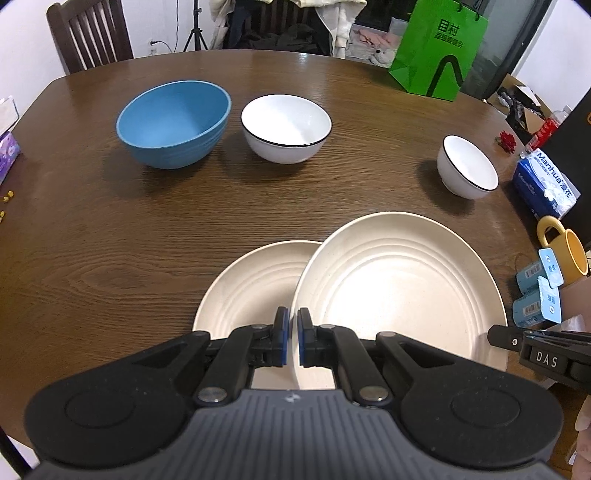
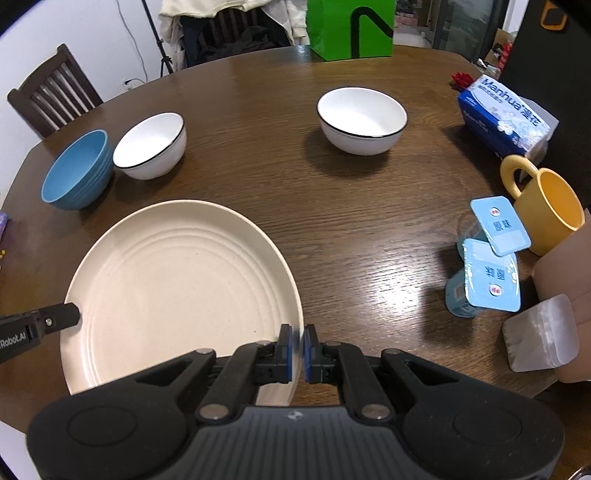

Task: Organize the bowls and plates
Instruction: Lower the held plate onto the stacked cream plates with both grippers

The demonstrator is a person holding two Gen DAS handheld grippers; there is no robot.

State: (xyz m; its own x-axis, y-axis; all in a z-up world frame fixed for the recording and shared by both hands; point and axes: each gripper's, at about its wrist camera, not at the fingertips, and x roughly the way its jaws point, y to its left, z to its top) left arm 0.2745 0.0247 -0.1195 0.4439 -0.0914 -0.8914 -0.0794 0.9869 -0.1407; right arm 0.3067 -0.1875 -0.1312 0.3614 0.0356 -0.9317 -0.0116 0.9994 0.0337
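Note:
Both grippers hold one cream plate (image 1: 399, 280) by its rim, lifted and tilted over a second cream plate (image 1: 255, 284) that lies on the table. My left gripper (image 1: 293, 321) is shut on the plate's left rim. My right gripper (image 2: 297, 338) is shut on its right rim; the plate (image 2: 177, 291) fills the left of that view. A blue bowl (image 1: 173, 123), a large white bowl (image 1: 286, 127) and a small white bowl (image 1: 467, 166) stand apart farther back.
A brown wooden table (image 1: 110, 240) bears everything. At the right edge stand a yellow mug (image 2: 546, 206), two blue yogurt cups (image 2: 484, 273), a tissue pack (image 2: 506, 114) and a clear box (image 2: 543, 332). A green bag (image 1: 439, 48) stands at the back; a chair (image 1: 90, 33) at the far left.

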